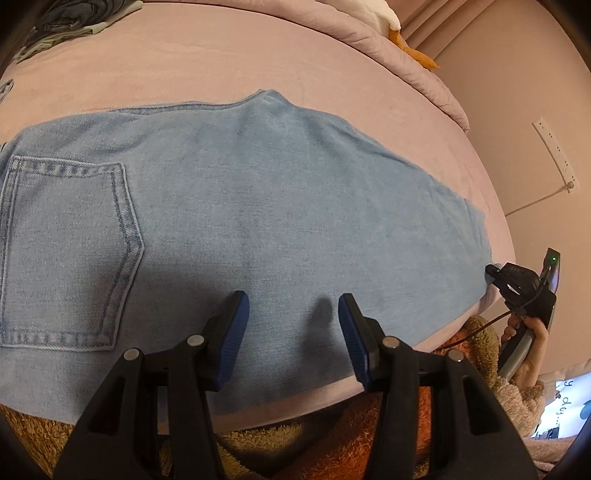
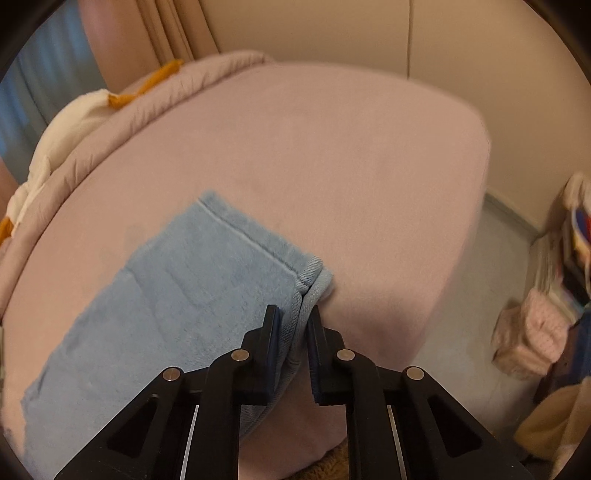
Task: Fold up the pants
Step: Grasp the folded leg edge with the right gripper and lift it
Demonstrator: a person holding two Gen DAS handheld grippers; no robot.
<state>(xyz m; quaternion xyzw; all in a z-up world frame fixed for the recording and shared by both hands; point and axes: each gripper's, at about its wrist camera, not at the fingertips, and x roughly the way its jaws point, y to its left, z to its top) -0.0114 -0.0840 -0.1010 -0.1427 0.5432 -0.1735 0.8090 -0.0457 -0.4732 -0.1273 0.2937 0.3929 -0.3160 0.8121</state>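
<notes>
Light blue jeans (image 1: pixel 258 203) lie flat across the pink bed (image 1: pixel 184 55), with a back pocket (image 1: pixel 66 251) facing up at the left. My left gripper (image 1: pixel 291 301) is open just above the denim near the bed's front edge, and nothing is between its blue pads. In the right wrist view the leg end of the jeans (image 2: pixel 166 295) runs to a stitched hem (image 2: pixel 258 243). My right gripper (image 2: pixel 293 314) is shut on the near corner of that hem. The same gripper (image 1: pixel 493 275) shows at the right end of the leg, held by a hand (image 1: pixel 532 354).
A rolled pink quilt (image 2: pixel 155 96) with a white and orange soft toy (image 2: pixel 74 118) lines the far side of the bed (image 2: pixel 369 166). Dark clothes (image 1: pixel 74 14) are piled at the far left corner. Boxes and books (image 2: pixel 528 339) crowd the floor right of the bed.
</notes>
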